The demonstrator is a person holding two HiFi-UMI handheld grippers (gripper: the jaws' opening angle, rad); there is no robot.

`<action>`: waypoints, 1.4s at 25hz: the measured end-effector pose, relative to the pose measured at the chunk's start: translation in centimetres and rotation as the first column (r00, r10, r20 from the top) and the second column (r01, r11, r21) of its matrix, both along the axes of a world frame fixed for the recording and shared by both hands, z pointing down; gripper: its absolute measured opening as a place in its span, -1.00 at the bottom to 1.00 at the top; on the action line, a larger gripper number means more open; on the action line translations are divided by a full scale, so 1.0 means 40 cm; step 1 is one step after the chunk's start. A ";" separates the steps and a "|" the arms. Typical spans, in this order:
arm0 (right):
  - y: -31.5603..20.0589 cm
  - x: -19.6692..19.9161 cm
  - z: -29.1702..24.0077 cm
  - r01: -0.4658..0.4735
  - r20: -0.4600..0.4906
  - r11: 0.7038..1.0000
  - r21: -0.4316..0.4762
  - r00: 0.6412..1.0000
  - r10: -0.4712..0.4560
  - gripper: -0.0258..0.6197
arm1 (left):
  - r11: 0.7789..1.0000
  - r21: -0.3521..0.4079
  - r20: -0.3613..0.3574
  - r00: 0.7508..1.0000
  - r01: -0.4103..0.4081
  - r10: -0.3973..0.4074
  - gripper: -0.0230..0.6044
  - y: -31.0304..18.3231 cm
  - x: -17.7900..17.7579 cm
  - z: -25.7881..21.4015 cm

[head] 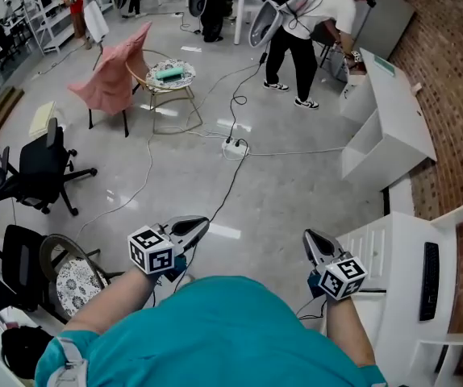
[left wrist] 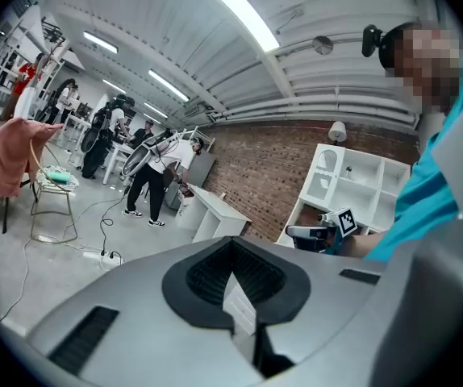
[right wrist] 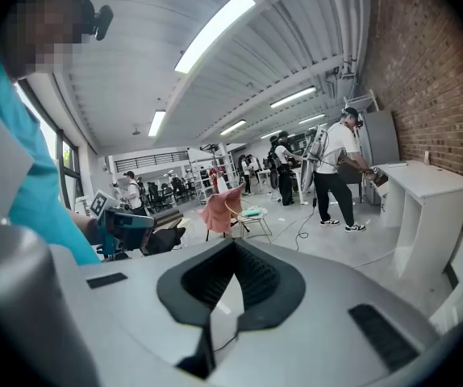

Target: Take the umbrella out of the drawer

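No umbrella and no drawer can be made out in any view. My left gripper [head: 198,226] is held level in front of my body over the grey floor, its jaws shut with nothing between them. My right gripper [head: 311,239] hangs beside a white cabinet [head: 401,252] at the right, jaws also shut and empty. In the left gripper view the closed jaws [left wrist: 233,248] face a white shelf unit [left wrist: 352,180], with the right gripper [left wrist: 308,234] in front of it. In the right gripper view the closed jaws [right wrist: 233,250] face the open room, with the left gripper [right wrist: 131,222] at the left.
A white desk [head: 389,115] stands by the brick wall, and a person [head: 304,31] bends over beside it. A power strip with cables [head: 234,146] lies on the floor ahead. Black office chairs [head: 42,168] stand at the left, a pink-draped chair [head: 114,71] and a small round table [head: 171,75] farther off.
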State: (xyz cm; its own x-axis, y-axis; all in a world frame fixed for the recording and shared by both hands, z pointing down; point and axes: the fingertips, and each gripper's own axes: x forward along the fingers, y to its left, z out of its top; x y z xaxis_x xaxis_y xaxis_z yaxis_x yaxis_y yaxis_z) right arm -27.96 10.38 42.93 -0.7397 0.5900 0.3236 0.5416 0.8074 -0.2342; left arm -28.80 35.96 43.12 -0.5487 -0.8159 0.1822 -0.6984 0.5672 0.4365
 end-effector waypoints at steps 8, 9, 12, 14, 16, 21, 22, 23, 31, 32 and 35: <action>-0.126 0.062 -0.013 -0.144 0.025 0.990 -0.006 0.989 0.144 -0.85 | 0.988 -0.040 0.037 0.988 -0.150 0.151 -0.88 -0.126 -0.039 -0.032; -0.147 0.075 -0.011 -0.165 0.027 0.986 -0.010 0.986 0.165 -0.85 | 0.983 -0.047 0.040 0.983 -0.176 0.178 -0.88 -0.154 -0.039 -0.032; -0.208 0.125 -0.004 -0.232 0.027 0.973 -0.022 0.972 0.232 -0.85 | 0.964 -0.063 0.047 0.964 -0.258 0.261 -0.88 -0.240 -0.031 -0.034; -0.254 0.163 0.003 -0.276 0.022 0.961 -0.029 0.961 0.277 -0.85 | 0.947 -0.069 0.048 0.947 -0.313 0.317 -0.87 -0.306 -0.022 -0.035; -0.303 0.207 0.014 -0.326 0.016 0.945 -0.035 0.945 0.327 -0.85 | 0.922 -0.071 0.047 0.922 -0.381 0.384 -0.87 -0.379 -0.008 -0.034; -0.420 0.334 0.049 -0.454 -0.003 0.889 -0.055 0.891 0.455 -0.85 | 0.832 -0.116 0.039 0.835 -0.542 0.549 -0.63 -0.567 0.043 -0.011; -0.443 0.361 0.056 -0.479 -0.008 0.876 -0.059 0.878 0.479 -0.85 | 0.810 -0.128 0.037 0.814 -0.572 0.580 -0.59 -0.605 0.057 -0.004; -0.465 0.389 0.063 -0.504 -0.012 0.862 -0.062 0.864 0.504 -0.85 | 0.786 -0.140 0.036 0.791 -0.602 0.611 -0.53 -0.643 0.071 0.002; -0.643 0.630 0.132 -0.711 -0.053 0.696 -0.096 0.702 0.710 -0.85 | 0.537 -0.225 0.015 0.549 -0.813 0.836 -0.34 -0.947 0.228 0.053; -0.662 0.663 0.144 -0.733 -0.058 0.672 -0.100 0.679 0.732 -0.85 | 0.503 -0.234 0.011 0.515 -0.832 0.857 -0.33 -0.983 0.254 0.061; -0.715 0.759 0.173 -0.793 -0.076 0.599 -0.108 0.608 0.791 -0.85 | 0.390 -0.271 -0.004 0.406 -0.880 0.914 -0.30 -1.086 0.338 0.086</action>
State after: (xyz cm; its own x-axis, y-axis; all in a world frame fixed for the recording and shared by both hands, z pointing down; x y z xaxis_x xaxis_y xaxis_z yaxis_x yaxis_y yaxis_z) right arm 2.41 -18.22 49.87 -0.9305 -0.1906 0.3127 -0.3019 0.8825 -0.3606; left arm -15.29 -7.49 46.57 0.4500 -0.7990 0.3988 -0.8904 -0.3673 0.2688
